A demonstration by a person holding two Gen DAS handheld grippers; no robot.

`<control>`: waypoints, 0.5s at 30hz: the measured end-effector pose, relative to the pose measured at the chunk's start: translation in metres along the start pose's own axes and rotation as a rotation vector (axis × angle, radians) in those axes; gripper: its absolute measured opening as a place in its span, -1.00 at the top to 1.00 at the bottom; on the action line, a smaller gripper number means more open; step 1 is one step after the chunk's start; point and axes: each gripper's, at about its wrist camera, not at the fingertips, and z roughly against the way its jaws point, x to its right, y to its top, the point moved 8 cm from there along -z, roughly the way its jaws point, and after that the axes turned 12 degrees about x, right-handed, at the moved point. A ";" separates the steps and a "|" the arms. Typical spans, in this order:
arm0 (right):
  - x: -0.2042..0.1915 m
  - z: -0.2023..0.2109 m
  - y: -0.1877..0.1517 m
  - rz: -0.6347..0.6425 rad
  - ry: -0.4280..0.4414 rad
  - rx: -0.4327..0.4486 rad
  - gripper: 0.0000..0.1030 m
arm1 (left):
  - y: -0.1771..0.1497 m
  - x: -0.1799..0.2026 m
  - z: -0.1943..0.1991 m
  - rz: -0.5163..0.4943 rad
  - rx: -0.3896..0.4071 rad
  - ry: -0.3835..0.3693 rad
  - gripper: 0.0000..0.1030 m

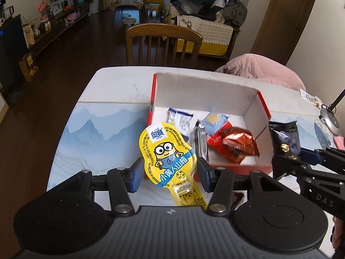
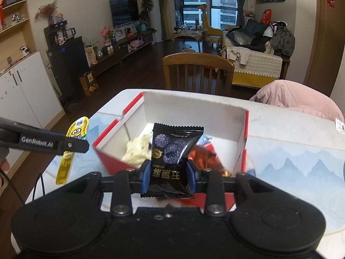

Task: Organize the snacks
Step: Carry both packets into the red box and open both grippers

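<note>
I see a yellow packet (image 1: 169,155) w/ blue diagonal band, cartoon minion & white logo patch up top. My right gripper's packet (image 2: 172,151) is black w/ purple-blue speckled balls, gold seal & gold lettering. Box (image 1: 207,90): white inside, red outside & rims. In it: red-orange foil wrapper (image 1: 239,145), pale blue pack w/ tan disc (image 1: 215,120), white/navy pack (image 1: 180,119), silver pouch (image 1: 200,139). Finger pads (image 1: 138,176) blue, gripper bodies black. Table (image 1: 97,125): white w/ blue mountain print.
</note>
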 end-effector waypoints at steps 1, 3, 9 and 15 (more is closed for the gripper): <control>0.003 -0.005 0.003 -0.004 0.002 -0.005 0.37 | 0.005 0.002 -0.004 -0.006 0.003 0.002 0.00; 0.010 -0.013 0.008 -0.011 -0.004 -0.008 0.37 | 0.014 0.005 -0.011 -0.024 0.010 0.008 0.00; 0.021 -0.041 0.018 -0.014 0.002 -0.025 0.37 | 0.037 0.018 -0.034 -0.066 0.010 0.005 0.00; 0.028 -0.071 0.023 -0.002 0.006 -0.061 0.37 | 0.048 0.028 -0.066 -0.097 -0.021 0.003 0.00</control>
